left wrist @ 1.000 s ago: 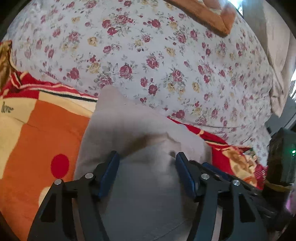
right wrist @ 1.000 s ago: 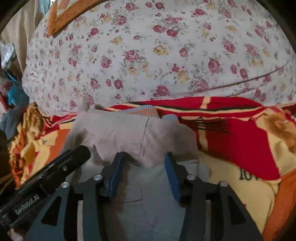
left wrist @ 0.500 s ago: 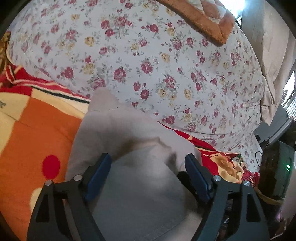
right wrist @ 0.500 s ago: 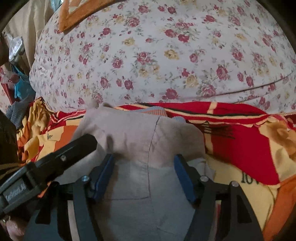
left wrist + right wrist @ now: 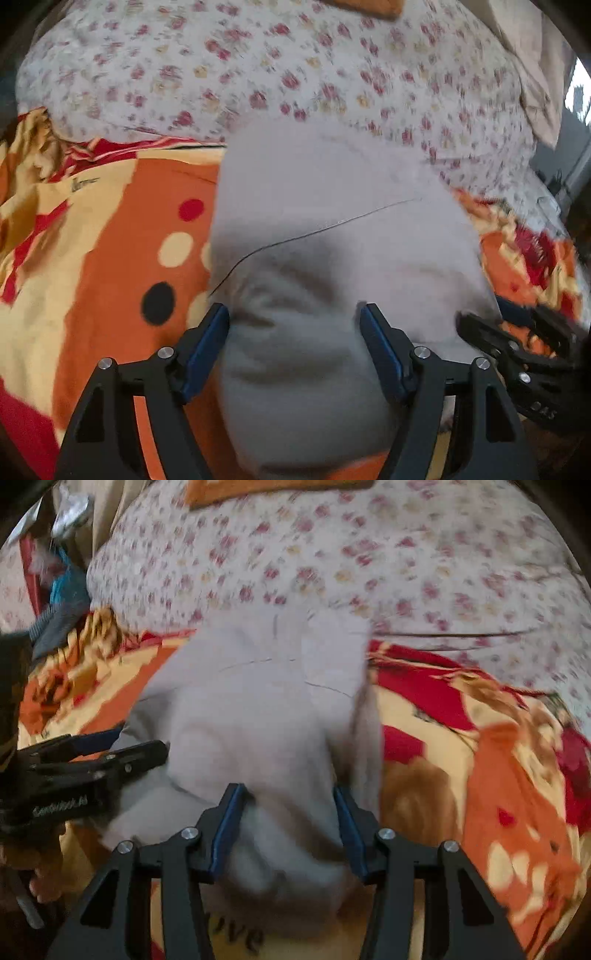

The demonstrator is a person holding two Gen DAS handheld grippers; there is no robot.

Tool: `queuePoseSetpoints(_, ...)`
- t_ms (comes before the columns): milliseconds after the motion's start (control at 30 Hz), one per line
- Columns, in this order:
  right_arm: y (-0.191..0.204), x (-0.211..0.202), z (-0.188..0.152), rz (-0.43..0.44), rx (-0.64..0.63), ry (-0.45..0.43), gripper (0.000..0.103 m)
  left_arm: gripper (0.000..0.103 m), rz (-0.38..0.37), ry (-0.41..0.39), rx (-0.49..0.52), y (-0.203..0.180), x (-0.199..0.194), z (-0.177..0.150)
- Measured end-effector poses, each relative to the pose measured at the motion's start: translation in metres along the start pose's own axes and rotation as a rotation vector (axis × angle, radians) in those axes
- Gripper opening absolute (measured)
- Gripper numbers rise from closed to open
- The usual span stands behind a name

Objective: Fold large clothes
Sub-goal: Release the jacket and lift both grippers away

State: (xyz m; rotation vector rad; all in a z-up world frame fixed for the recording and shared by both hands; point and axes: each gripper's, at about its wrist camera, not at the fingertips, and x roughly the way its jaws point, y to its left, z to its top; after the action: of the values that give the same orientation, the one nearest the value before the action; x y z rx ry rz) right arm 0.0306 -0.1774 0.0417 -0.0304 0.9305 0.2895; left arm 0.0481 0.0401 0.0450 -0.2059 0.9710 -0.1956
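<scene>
Garment: the grey garment [image 5: 332,229] is lying on the orange blanket [image 5: 110,229], now reaching farther toward 12 o'clock, so we are smoothing the fold.
Left tongs [image 5: 293,347]: closing, straddling bunched cloth; grip unclear.
Right tongs [image 5: 286,825]: closing likewise.

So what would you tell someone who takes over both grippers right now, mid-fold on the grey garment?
Left gripper: jaws closing, with the near edge of the grey garment bunched between its pads.
Right gripper: jaws closing, on the same edge further along.
The garment lies on the orange and red blanket; its far end reaches the floral quilt.
Done: both grippers are placed side by side on the near edge, and the cloth already looks doubled in layers.
Left: carry that edge over, lay it flat and let go. The frames are blurred, so check both grips first.
</scene>
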Motion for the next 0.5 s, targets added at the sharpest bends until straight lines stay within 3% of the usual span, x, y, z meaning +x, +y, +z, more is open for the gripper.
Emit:
queuePoseSetpoints(100,-0.003,-0.045,-0.022,0.020,0.030,-0.110,0.052,0.070,-0.030,-0.045,-0.035,0.008,-0.028,-0.018)
queuePoseSetpoints(300,0.010,-0.092,-0.068,-0.002,0.041,-0.183,0.053,0.071,0.025,-0.088,0.052,-0.015,-0.058,-0.076)
queuePoseSetpoints(367,0.021,-0.101,-0.079,-0.024,0.021,-0.200,0.059,0.081,0.053,-0.106,0.097,-0.028,-0.063,-0.091)
queuePoseSetpoints(433,0.031,-0.108,-0.089,-0.065,-0.004,-0.222,0.067,0.083,0.099,-0.088,0.144,-0.041,-0.063,-0.101)
queuePoseSetpoints(500,0.036,-0.113,-0.097,-0.092,-0.013,-0.231,0.068,0.083,0.103,-0.115,0.151,-0.046,-0.070,-0.107)
